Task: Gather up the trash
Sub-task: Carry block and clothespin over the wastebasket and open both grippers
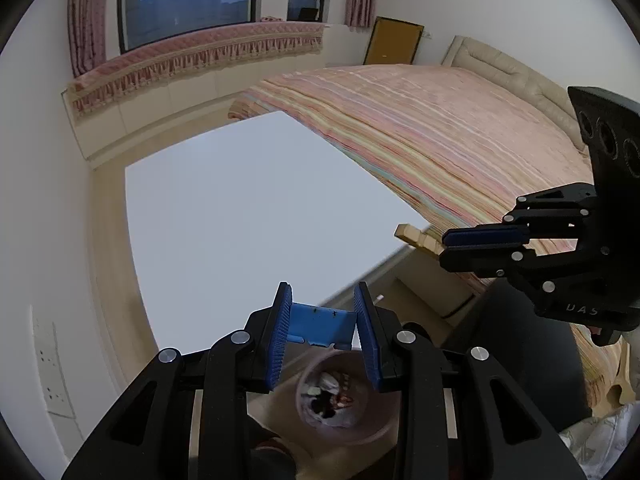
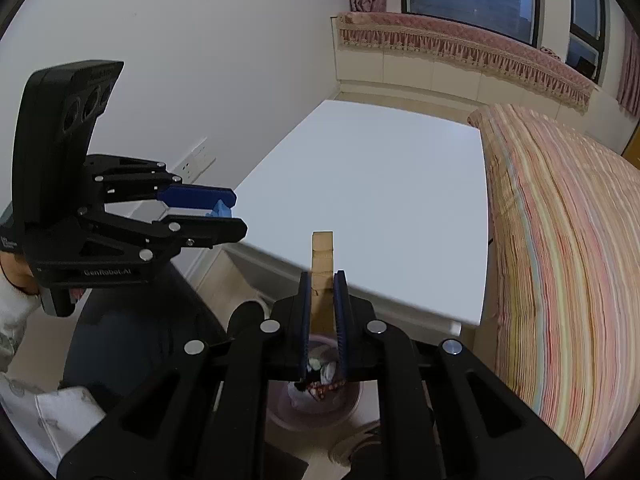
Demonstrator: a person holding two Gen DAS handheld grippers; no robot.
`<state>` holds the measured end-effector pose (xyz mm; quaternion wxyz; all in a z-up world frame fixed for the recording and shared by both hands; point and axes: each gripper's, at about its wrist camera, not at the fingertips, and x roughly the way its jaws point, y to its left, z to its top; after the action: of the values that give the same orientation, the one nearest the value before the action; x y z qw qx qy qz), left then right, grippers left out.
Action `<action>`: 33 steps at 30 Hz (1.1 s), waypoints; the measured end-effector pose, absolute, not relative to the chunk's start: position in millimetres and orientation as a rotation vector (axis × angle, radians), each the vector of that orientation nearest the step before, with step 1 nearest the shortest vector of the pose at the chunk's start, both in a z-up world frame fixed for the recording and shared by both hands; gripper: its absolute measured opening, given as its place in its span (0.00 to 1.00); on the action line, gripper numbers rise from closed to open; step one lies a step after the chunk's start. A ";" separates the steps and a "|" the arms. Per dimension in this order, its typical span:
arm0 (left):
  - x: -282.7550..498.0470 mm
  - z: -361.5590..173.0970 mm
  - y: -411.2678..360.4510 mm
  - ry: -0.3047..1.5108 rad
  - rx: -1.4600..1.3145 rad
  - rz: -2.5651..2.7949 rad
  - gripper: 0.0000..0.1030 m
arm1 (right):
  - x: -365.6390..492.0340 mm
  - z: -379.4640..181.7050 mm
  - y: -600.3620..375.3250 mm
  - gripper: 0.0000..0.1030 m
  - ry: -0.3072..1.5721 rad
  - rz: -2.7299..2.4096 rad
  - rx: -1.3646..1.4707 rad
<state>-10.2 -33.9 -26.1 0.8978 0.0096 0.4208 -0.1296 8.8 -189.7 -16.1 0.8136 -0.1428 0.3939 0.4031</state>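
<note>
A: Lettering read: "GenRobot.AI" on the left gripper (image 2: 224, 216) body; "UAS" partly legible on the right gripper (image 1: 444, 246).

B: One blue piece (image 1: 322, 326) is clamped crosswise between the left fingers (image 1: 280, 340), long axis spanning pad to pad. One wooden block (image 2: 322, 268) is gripped by the right fingers (image 2: 340, 312), long axis pointing forward, past the white counter (image 2: 380, 200) edge.

A: One pink bin (image 1: 348, 408) is seen below both, holding trash. One bed (image 1: 460, 140) is noted beside the counter.

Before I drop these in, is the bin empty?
No. The bin already holds crumpled white and dark scraps, seen below both grippers.
</note>
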 end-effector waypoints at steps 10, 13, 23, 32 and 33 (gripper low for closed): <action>-44.1 -43.8 -48.0 0.895 0.015 -0.304 0.31 | -21.3 -36.7 -207.8 0.10 0.904 0.875 -0.288; -51.4 -48.9 -51.5 0.905 0.009 -0.314 0.31 | -26.5 -43.8 -209.7 0.10 0.926 0.886 -0.285; -57.1 -52.0 -52.4 0.915 0.001 -0.329 0.31 | -27.8 -51.9 -210.9 0.11 0.955 0.909 -0.265; -54.0 -57.2 -46.8 0.915 -0.020 -0.292 0.84 | -23.3 -60.4 -212.2 0.80 0.964 0.874 -0.269; -53.6 -58.2 -45.8 0.918 -0.021 -0.286 0.85 | -22.0 -61.3 -213.0 0.86 0.964 0.865 -0.262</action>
<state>-53.6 -45.8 -58.2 0.8865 -0.0102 0.4417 -0.1376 -22.0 -213.0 -61.3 0.7896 -0.1215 0.4475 0.4018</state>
